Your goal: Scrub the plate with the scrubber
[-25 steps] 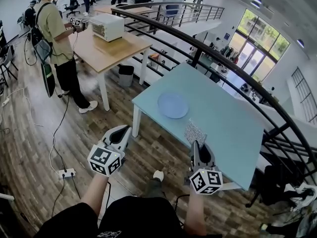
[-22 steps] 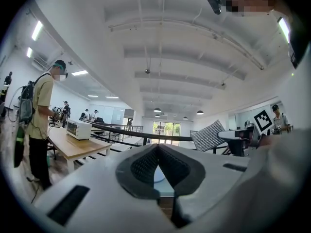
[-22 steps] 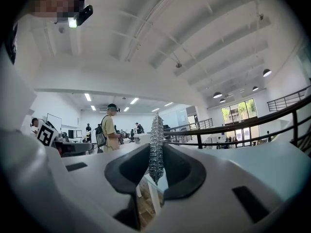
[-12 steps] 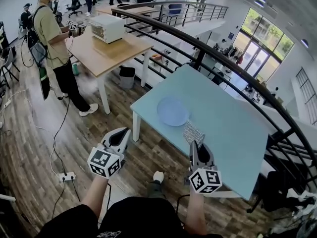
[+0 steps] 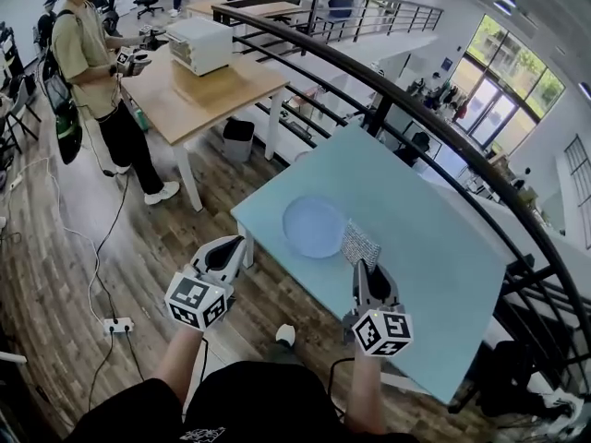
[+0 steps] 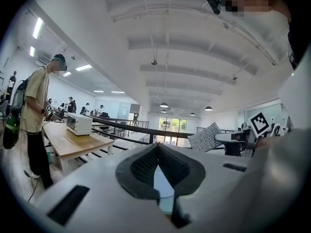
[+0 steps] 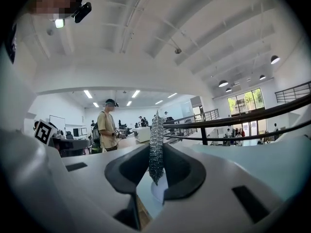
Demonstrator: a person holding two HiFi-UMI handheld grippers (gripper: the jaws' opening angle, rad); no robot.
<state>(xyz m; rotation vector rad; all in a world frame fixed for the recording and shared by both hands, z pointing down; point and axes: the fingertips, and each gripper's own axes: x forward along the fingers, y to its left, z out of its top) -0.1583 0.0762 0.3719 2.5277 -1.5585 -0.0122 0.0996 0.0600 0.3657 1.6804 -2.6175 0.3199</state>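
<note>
Near table (image 5: pixel 434 238) front edge: plate (image 5: pixel 314 226); right hand-held gripper (image 5: pixel 362 266) clamps scrubber (image 5: pixel 360 245); left hand-held gripper (image 5: pixel 235 243) closed, empty.

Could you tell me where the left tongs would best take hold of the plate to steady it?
Probably its near-left rim, approached low from where the left tongs are. The plate lies flat on the table, so only the thin rim offers a pinch; the scrubber in the right tongs crowds its right side.

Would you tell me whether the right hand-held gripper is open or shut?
Shut on the scrubber: the right hand-held gripper has its jaws pressed against both sides of the metal mesh.
</note>
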